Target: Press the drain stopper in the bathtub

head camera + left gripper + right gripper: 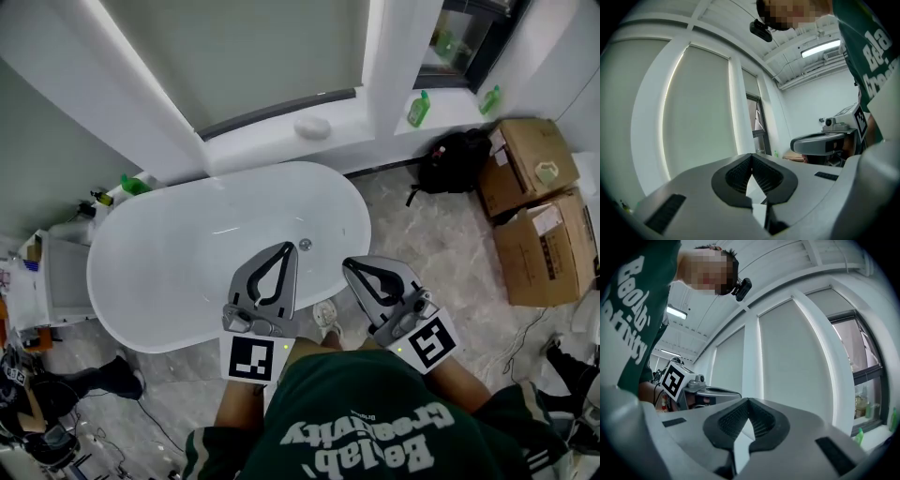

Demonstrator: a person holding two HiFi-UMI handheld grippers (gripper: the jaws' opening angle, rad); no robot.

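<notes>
White tub [141,281] fills the middle of the head view, dry as far as can be seen, with the small round metal stopper [305,245] sitting in its floor near the side closest to the person. Nothing touches the stopper. By my reading the task is not yet begun: the press itself is all that is left, and neither tool is down inside the tub.

Both tools are held up in front of the person's chest, above the near rim. The left gripper [287,249] points toward the tub, and in the head view its tip lies just beside the stopper, though it hangs well above it rather than on it. The right gripper [349,263] sits apart to the right, over the marbled floor [422,234] beside the tub.

In the left gripper view the jaws are clenched, the ribbed pads meeting at the tip with only a sliver of open space behind them and nothing held. The right gripper view shows the same: jaws pressed together at the tip, empty, with only the blind [797,362] beyond. Closed tips should suit a downward push on the stopper.
</notes>
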